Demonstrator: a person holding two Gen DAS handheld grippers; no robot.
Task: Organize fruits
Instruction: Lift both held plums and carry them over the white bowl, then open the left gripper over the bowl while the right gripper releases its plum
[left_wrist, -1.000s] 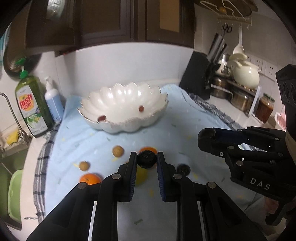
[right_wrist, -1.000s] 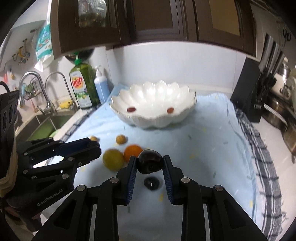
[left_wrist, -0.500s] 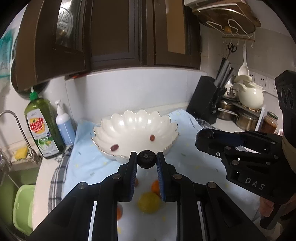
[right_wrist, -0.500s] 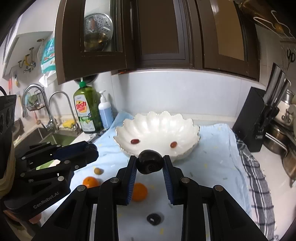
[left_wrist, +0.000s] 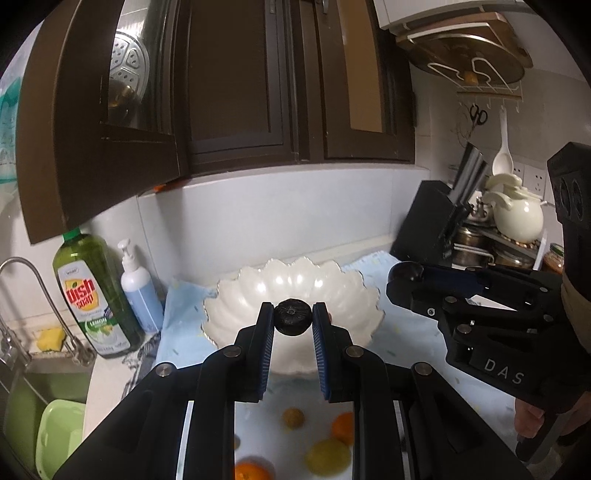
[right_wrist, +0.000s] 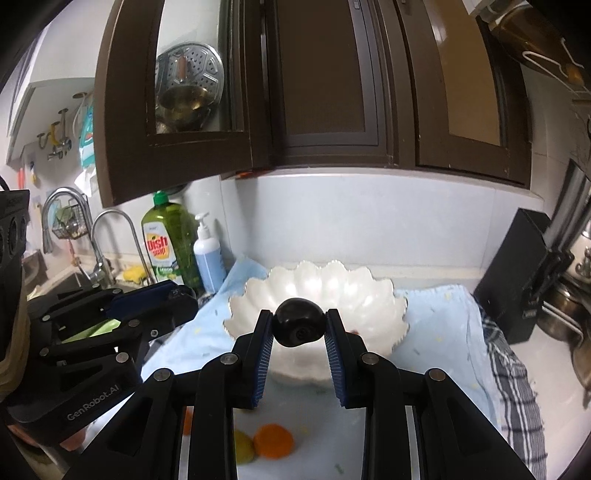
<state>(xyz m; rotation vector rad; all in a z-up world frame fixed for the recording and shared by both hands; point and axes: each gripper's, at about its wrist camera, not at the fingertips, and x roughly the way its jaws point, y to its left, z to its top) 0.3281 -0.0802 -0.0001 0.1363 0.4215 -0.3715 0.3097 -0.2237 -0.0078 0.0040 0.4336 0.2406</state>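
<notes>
Dark, almost black skin on both fruits, so you're dealing with something plum-like. Your left gripper (left_wrist: 293, 325) is pinching a small wrinkly dark fruit (left_wrist: 293, 322) right at its fingertips, and your right gripper (right_wrist: 298, 329) is clamped on a bigger glossy dark fruit (right_wrist: 298, 327) the same way. Both hang in the air on the near side of the white scalloped bowl (left_wrist: 258, 291).

Handling guess: both look light. The glossy one is probably slick and a bit soft, so it could squirt out if you squeeze harder. Grab across the widest part, as you have it now. The wrinkly one looks firmer and less slippery, but it's seated only at the pad tips.

That bowl looks like ceramic, so I'd lower the fruit in rather than drop it.

It sits on a light blue cloth (right_wrist: 436, 332), which should stop loose fruit rolling far. In front of the bowl you've got an orange (right_wrist: 273, 441), a yellow fruit (left_wrist: 328, 458) and a small brownish fruit (left_wrist: 293, 418) waiting. Left of the bowl are the dish soap bottle (right_wrist: 170, 243) and sink, and right of it a black knife block (right_wrist: 517, 280).
</notes>
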